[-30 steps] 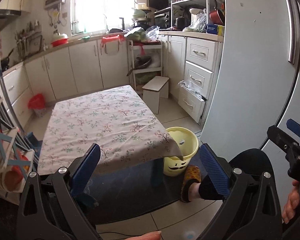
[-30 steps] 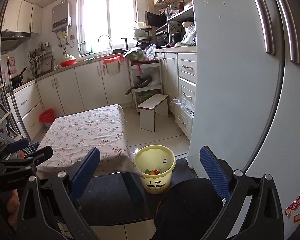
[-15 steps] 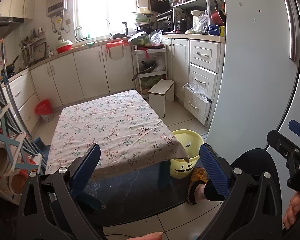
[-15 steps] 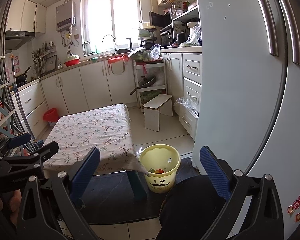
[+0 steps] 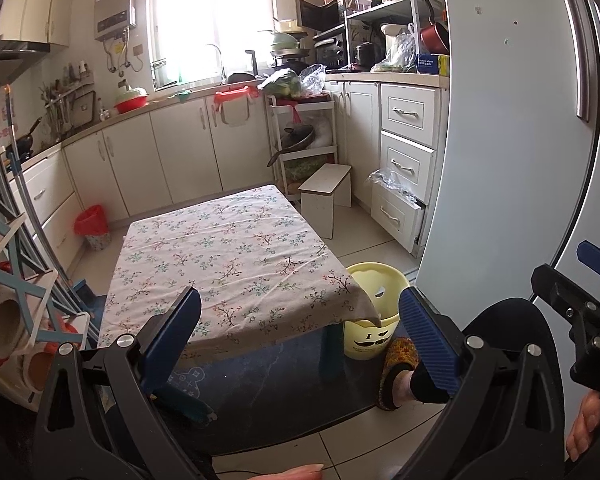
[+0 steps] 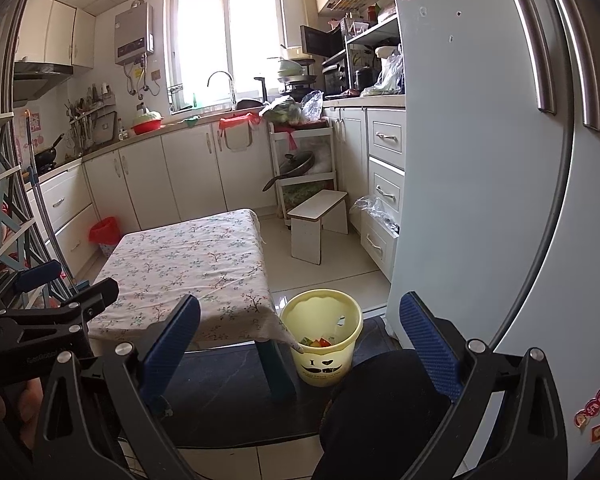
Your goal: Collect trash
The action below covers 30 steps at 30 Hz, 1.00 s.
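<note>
Jaws on both of your grippers stand wide apart with nothing between them. Your left gripper (image 5: 300, 344) hangs above the near edge of the low table (image 5: 228, 256), whose flowered cloth carries nothing on top. Your right gripper (image 6: 300, 344) is held over your dark-clad knee (image 6: 380, 400), looking down toward the yellow bin (image 6: 324, 336).

That bin stands on the dark mat (image 6: 228, 392) at the table's near right corner, just beside the fridge (image 6: 480, 160), and the hanging corner of the cloth overlaps its rim. Small coloured scraps of trash (image 6: 318, 342) lie at its bottom; what they are is too small to tell. From the left camera the bin (image 5: 376, 284) shows half hidden behind the cloth corner, with your slippered foot (image 5: 398, 372) right beside it on the mat.

A small white stool (image 6: 320, 220) stands on the tiles beyond the table, and a red-lined basket (image 5: 92, 224) sits by the cabinets at the far left.
</note>
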Available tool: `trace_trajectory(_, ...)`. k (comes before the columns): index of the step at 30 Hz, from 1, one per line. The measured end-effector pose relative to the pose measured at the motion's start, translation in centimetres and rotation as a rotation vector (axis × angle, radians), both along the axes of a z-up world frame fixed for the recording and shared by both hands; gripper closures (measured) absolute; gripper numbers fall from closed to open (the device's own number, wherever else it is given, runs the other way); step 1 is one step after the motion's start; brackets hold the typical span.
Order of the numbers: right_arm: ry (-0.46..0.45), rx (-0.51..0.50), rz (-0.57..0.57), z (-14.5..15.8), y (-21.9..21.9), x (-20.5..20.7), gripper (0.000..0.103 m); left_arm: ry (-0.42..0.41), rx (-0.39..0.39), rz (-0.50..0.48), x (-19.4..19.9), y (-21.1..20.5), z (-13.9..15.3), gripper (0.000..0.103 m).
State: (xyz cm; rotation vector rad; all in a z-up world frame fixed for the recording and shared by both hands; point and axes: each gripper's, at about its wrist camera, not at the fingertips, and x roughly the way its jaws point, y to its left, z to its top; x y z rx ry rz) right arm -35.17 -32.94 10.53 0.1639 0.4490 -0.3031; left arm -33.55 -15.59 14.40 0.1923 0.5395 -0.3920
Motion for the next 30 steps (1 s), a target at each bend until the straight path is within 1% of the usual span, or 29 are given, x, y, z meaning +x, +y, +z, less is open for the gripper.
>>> trace_trajectory(18,0.001,-0.001,0.009,0.25,0.11,0.30,0.007,-0.008,0.008,0.009,-0.23,-0.40,0.20,0.008)
trace_trajectory(30,0.001,-0.001,0.010,0.38,0.36,0.15,0.007,0.009,-0.004,0.004,-0.21,-0.32,0.25,0.008)
